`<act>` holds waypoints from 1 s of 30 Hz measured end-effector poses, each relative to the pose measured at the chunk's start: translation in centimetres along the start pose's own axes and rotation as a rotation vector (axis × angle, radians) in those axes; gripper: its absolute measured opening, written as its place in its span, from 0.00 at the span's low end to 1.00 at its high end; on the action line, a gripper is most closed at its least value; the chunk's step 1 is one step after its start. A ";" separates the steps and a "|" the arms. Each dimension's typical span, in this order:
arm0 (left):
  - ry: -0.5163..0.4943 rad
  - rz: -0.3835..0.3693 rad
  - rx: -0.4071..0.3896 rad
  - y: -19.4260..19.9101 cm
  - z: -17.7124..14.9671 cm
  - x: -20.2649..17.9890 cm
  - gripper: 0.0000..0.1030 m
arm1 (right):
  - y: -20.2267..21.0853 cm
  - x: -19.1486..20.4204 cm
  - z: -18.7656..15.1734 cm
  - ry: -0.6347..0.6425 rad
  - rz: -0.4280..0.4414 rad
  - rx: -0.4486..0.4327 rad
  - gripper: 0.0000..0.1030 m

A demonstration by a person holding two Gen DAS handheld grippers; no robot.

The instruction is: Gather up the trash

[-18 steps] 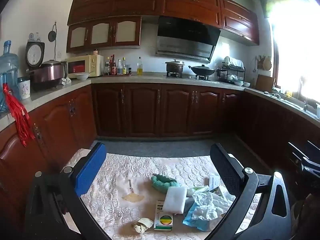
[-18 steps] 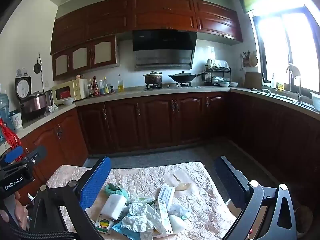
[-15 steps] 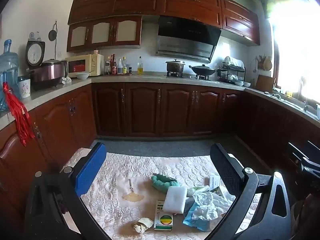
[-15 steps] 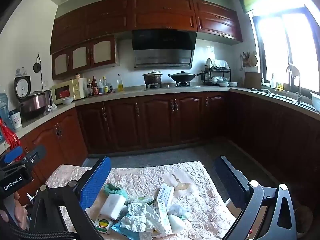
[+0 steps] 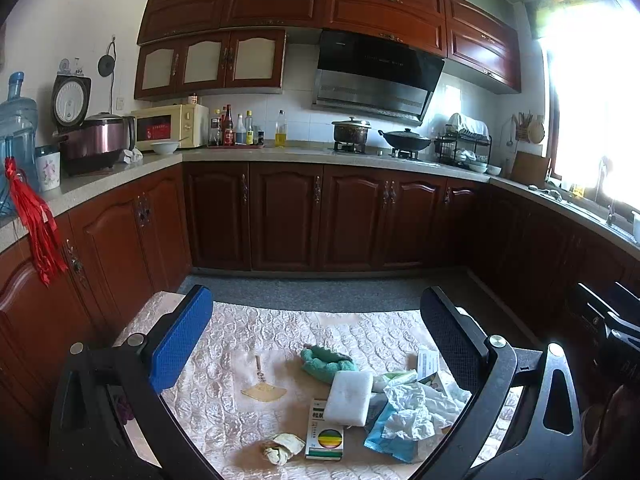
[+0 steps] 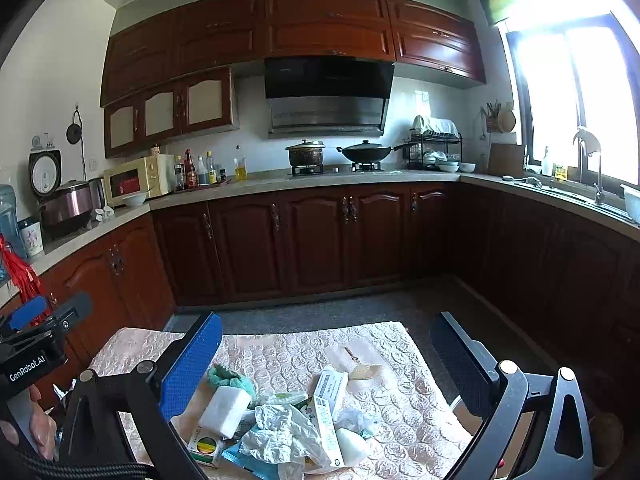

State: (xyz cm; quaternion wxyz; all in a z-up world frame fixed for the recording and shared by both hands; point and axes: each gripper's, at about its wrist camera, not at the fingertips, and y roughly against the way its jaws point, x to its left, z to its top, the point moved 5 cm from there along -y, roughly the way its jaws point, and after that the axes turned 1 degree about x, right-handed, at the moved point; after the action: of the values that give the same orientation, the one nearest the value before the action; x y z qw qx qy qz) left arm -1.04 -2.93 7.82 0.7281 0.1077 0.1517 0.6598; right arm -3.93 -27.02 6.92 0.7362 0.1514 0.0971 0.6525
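Observation:
A heap of trash lies on a table with a pale quilted cloth (image 5: 248,328). It holds a white foam block (image 5: 349,398) (image 6: 225,411), crumpled white tissue (image 5: 408,412) (image 6: 280,432), a teal cloth (image 5: 326,362) (image 6: 228,378), a small box with a striped circle (image 5: 326,436) (image 6: 204,446), a long white box (image 6: 330,390) and a crumpled wad (image 5: 282,448). My left gripper (image 5: 316,336) is open and empty above the heap. My right gripper (image 6: 326,354) is open and empty above it too.
Dark wood cabinets and a stone counter (image 5: 320,156) ring the room, with a microwave (image 5: 170,126), a rice cooker (image 5: 96,140), a pot and a wok on the stove. A red tassel (image 5: 38,220) hangs at the left. Grey floor (image 6: 320,312) lies beyond the table.

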 end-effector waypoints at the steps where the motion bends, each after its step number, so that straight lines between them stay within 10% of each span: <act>1: 0.001 0.000 -0.001 0.0 0.0 0.0 1.00 | 0.0 0.1 0.0 0.002 -0.001 -0.002 1.00; 30: 0.008 -0.005 0.007 -0.5 -0.7 0.3 1.00 | -0.5 -0.3 -0.2 -0.009 0.002 -0.051 1.00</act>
State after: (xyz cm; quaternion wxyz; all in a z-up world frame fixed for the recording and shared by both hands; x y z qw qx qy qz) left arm -0.79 -2.74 6.97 0.7287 0.1071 0.1574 0.6578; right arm -3.54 -27.37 6.50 0.7396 0.1354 0.0768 0.6548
